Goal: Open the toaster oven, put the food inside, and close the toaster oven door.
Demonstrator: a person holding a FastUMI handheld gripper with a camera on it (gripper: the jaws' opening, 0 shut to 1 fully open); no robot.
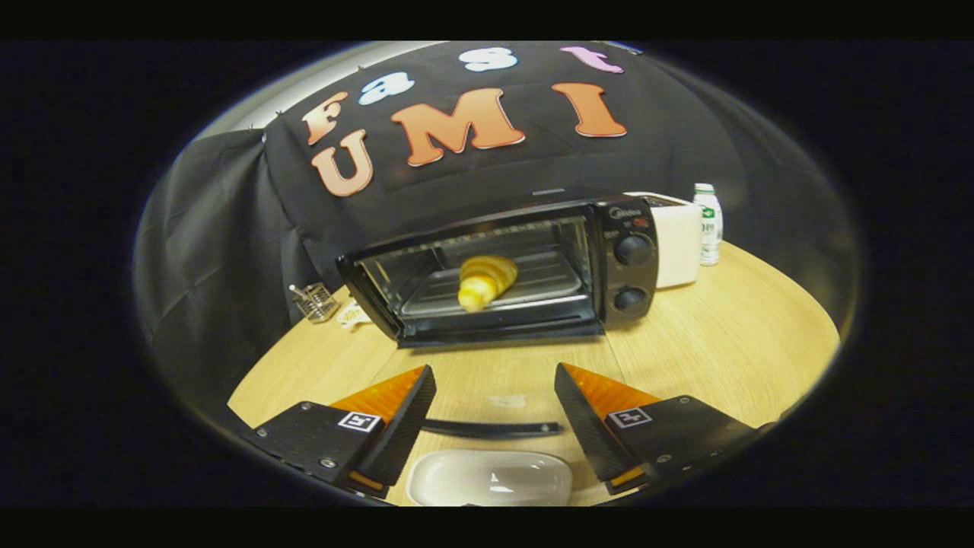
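- Gripper view: gripper (494,380) with its two fingers spread wide apart, nothing between them; both fingertips hang over bare desk (723,342) surface.
- Toaster oven (502,266) stands on the light wooden desk, beyond the fingers and well apart from them, toward the desk's far edge against the black cloth wall.
- Oven door (498,332) is swung fully down, lying flat at the foot of the cavity on the side facing the gripper; it sits between the cavity and the fingertips, not touching either finger.
- Croissant (485,281) lies inside the cavity on the wire rack (533,285), roughly centred, one end pointing toward the open front. It is straight ahead of the gap between the fingers, well beyond them.
- Two control knobs (633,250) stacked on the oven's right panel.
- White plate (491,478) on the desk's near edge, below and between the fingers, empty; a dark curved strip (491,430) shows just ahead of it, nature unclear.
- White box-shaped appliance (677,243) just beside the oven's right side; a small white bottle (709,224) with green label beyond that, near the far right edge.
- Small wire basket (314,301) near the desk's far left edge, beside the oven's left side; a small pale item next to it, too small to identify.
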